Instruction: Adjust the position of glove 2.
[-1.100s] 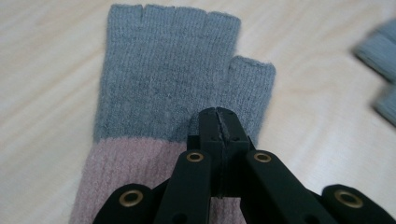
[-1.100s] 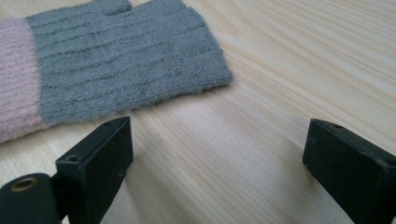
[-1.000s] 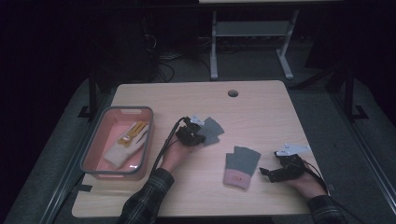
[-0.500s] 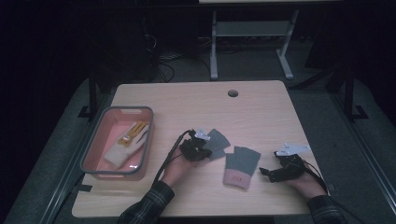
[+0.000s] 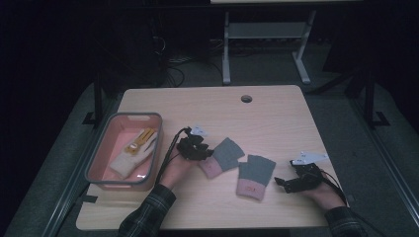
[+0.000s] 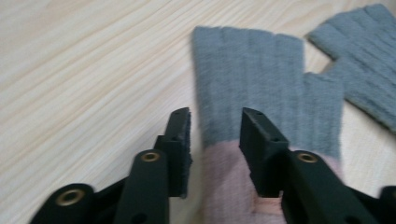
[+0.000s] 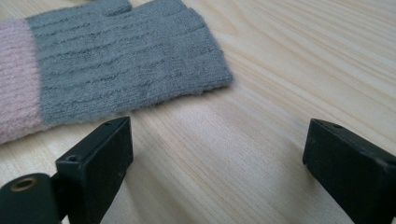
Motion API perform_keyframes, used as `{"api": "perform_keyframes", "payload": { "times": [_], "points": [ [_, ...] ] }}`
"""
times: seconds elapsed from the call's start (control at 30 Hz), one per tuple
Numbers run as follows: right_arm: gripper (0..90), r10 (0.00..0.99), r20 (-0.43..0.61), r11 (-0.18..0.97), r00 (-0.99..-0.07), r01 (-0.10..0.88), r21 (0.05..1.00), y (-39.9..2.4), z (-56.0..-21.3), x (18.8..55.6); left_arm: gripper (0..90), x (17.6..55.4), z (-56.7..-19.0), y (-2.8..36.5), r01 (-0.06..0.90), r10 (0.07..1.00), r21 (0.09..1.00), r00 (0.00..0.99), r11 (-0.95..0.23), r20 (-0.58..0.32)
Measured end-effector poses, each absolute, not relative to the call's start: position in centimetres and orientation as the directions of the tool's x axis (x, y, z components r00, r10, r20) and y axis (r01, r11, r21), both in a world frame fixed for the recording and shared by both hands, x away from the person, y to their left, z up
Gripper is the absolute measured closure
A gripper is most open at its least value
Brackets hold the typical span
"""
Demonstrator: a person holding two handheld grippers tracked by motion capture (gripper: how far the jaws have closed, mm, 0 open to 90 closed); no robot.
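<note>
Gloves are what we are handling: two fingerless grey ones with pink cuffs lie flat on the tabletop [image 5: 276,113], near each other in front of us. The left glove [image 5: 222,157] sits just beside our left gripper [image 6: 214,135], whose jaws have just been opening; they now stand apart over the glove's cuff edge, with the knit between them but no pad pressing on it. In the left gripper view the cuff runs out of the bottom of the picture behind the jaws, so we cannot see its end, and the picture is slightly blurred. The right glove [image 5: 254,176] shows there cut off at the corner.

Our right gripper [image 7: 217,154] rests on the tabletop, well open, with bare wood between its jaws. In its view the right glove lies just beyond the jaws, its cuff cut off at the picture's edge.

At the far left stands a pink bin [image 5: 104,148] with a grey rim, holding a white and yellow glove [image 5: 132,152] whose details are hard to make out in the dim high view.
</note>
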State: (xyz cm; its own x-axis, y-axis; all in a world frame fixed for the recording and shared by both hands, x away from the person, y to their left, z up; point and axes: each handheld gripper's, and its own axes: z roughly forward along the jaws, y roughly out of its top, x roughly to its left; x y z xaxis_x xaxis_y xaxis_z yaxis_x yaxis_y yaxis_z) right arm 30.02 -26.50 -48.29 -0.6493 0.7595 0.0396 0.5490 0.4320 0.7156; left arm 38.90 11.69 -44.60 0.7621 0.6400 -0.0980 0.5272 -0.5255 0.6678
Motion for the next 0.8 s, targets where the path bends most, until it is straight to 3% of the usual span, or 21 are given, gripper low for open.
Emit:
{"api": "perform_keyframes", "payload": {
  "times": [0.27,0.4,0.57,0.8],
  "points": [
    [8.2,0.758,0.036,0.435,-0.651,0.547,0.715,-26.5,-48.3,30.0,58.7,39.1,-45.9,11.3,0.547,0.631,0.652,0.764,-0.524,-0.133],
    [9.3,0.762,0.040,0.434,-0.646,0.555,0.710,-26.5,-48.2,30.0,69.2,39.0,-46.2,11.1,0.553,0.619,0.649,0.769,-0.522,-0.159],
    [32.7,0.730,0.089,0.439,-0.678,0.564,0.699,-26.4,-46.9,29.4,84.2,38.7,-45.9,10.7,0.530,0.608,0.639,0.785,-0.557,-0.120],
    [78.9,0.643,0.129,0.504,-0.755,0.544,0.671,-24.3,-46.4,27.4,86.3,37.9,-44.7,11.1,0.538,0.633,0.662,0.764,-0.522,-0.122]
  ]
}}
